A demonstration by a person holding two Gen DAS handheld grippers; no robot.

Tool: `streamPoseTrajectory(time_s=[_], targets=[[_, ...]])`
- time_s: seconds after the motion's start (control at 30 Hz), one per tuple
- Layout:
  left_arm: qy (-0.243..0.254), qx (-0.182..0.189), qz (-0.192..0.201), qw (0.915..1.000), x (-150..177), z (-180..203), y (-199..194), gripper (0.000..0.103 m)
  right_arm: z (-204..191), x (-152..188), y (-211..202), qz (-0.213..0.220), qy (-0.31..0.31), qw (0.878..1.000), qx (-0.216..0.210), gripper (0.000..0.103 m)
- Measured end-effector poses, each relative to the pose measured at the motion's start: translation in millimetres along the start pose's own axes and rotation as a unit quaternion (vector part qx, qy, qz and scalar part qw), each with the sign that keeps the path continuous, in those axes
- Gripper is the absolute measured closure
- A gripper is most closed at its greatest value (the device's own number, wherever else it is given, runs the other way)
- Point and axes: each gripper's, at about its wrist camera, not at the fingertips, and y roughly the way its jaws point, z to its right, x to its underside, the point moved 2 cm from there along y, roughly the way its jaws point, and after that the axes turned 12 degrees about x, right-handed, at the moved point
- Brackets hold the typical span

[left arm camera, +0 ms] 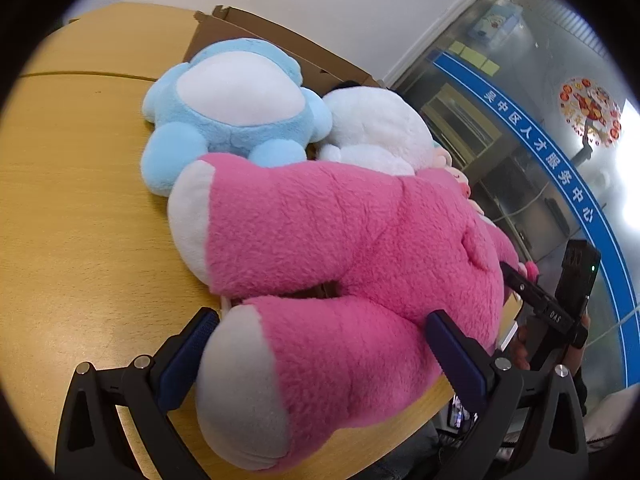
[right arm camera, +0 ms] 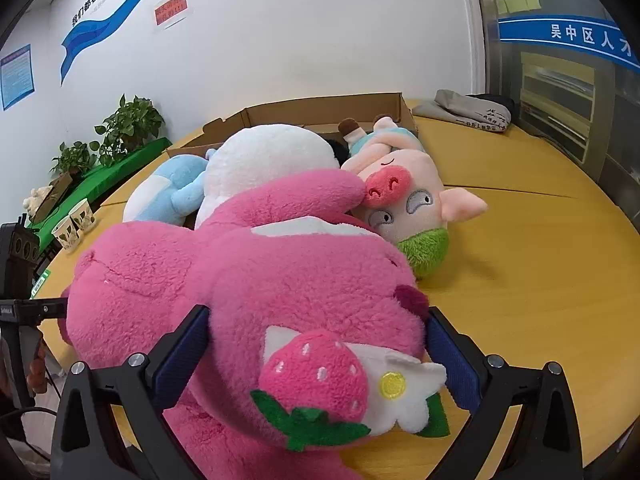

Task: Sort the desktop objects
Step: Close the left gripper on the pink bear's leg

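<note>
From the left wrist, our left tongs (left arm camera: 320,344) pinch a leg of the pink plush bear (left arm camera: 340,232) lying on the worktop (left arm camera: 80,200); at 3 o'clock, a black bar reads "DAS". From the right wrist, our right tongs (right arm camera: 320,344) clamp its head; at 1 o'clock, "吴中区人".

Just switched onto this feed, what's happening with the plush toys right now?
Both grippers are around the big pink plush bear: the left gripper brackets a leg, the right gripper brackets the head by its strawberry. The bear lies on the wooden table against a blue plush, a white plush and a pig plush, with an open cardboard box behind them.
</note>
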Motion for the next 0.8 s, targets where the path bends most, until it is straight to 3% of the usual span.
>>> streamPoseTrajectory(time_s=[0.23,0.5,0.8], targets=[[-0.002,0.001,0.02,0.9998,1.8,-0.4,-11.6,0.001,5.1,-2.5,-6.4,0.006,-0.009,1.0,-0.012,0.0],[-0.015,0.017,0.023,0.9995,3.6,-2.6,-5.3,0.001,-3.7,-3.5,-6.1,0.019,-0.029,0.999,0.011,0.0],[-0.022,-0.004,0.018,0.9996,2.9,-7.9,6.6,0.001,-5.5,-0.8,-0.5,0.01,-0.005,1.0,0.015,0.0]])
